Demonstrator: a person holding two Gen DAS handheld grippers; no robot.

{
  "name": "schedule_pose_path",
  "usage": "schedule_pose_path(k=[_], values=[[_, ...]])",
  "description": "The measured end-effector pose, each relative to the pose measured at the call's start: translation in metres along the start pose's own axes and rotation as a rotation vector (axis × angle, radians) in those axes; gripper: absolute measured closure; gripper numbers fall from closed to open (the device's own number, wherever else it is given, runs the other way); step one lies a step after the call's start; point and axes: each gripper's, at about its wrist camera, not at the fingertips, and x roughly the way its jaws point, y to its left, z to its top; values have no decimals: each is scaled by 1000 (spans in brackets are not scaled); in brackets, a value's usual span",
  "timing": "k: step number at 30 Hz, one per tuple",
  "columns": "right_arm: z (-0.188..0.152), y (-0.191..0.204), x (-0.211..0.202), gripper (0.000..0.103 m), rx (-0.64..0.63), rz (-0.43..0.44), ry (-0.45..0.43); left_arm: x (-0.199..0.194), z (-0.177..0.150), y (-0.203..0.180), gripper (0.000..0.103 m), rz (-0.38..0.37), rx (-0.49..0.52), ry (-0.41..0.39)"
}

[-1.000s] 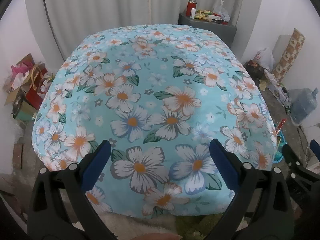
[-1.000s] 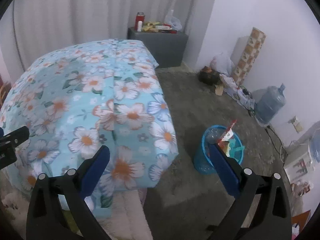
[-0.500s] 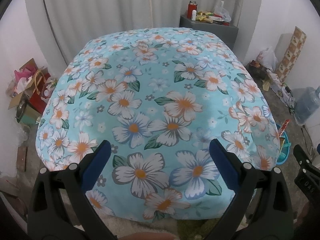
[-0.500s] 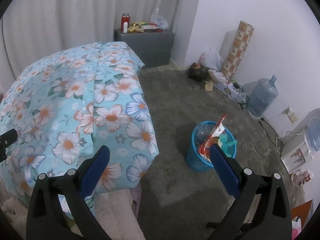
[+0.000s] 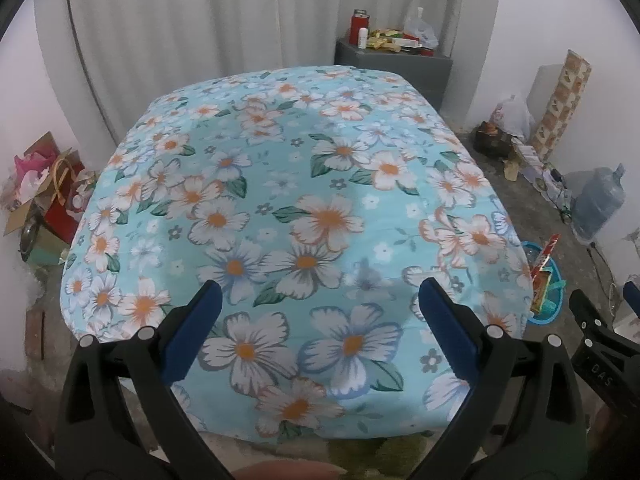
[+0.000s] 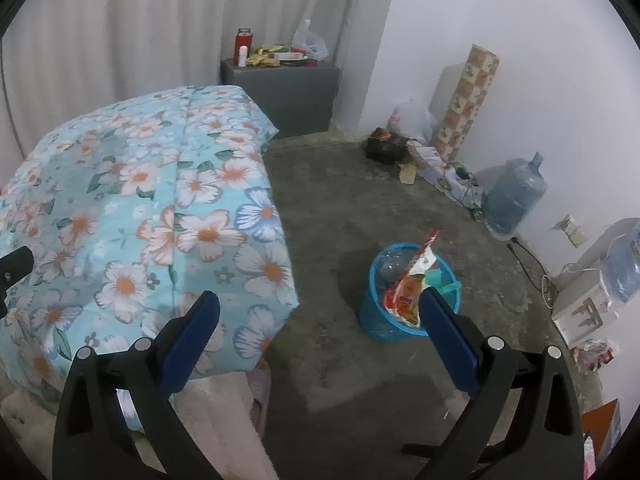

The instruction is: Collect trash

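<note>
A blue trash basket (image 6: 374, 326) stands on the grey floor right of the bed, stuffed with red and orange wrappers (image 6: 408, 292) that stick out of its top. In the left wrist view the same basket (image 5: 554, 312) peeks out past the bed's right edge. My left gripper (image 5: 318, 312) hangs open over the foot of the floral bed, nothing between its blue pads. Above the floor between bed and basket, my right gripper (image 6: 320, 320) is open and empty. Its right pad overlaps the basket's near rim in the picture.
A bed with a blue floral cover (image 5: 296, 208) fills the left. A grey cabinet (image 6: 294, 92) with bottles and packets stands at the back wall. Water jugs (image 6: 512, 194), bags and boxes line the right wall. Boxes and gift bags (image 5: 44, 200) sit left of the bed.
Both grippers have drawn back and up from the bed. The right view has swung right, so the basket now sits nearer the picture's middle. Both stay open.
</note>
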Motion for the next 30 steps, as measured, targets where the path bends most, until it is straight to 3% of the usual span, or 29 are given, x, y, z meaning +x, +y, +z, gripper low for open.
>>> schedule_pose_path(k=[15,30], values=[[-4,-6,0,6,16,-28,12,-4,1,-13,9,-47,15,-3],[1,-16,-6,6,31,-68,-5,-4,3,-12,9,-45,7,-8]])
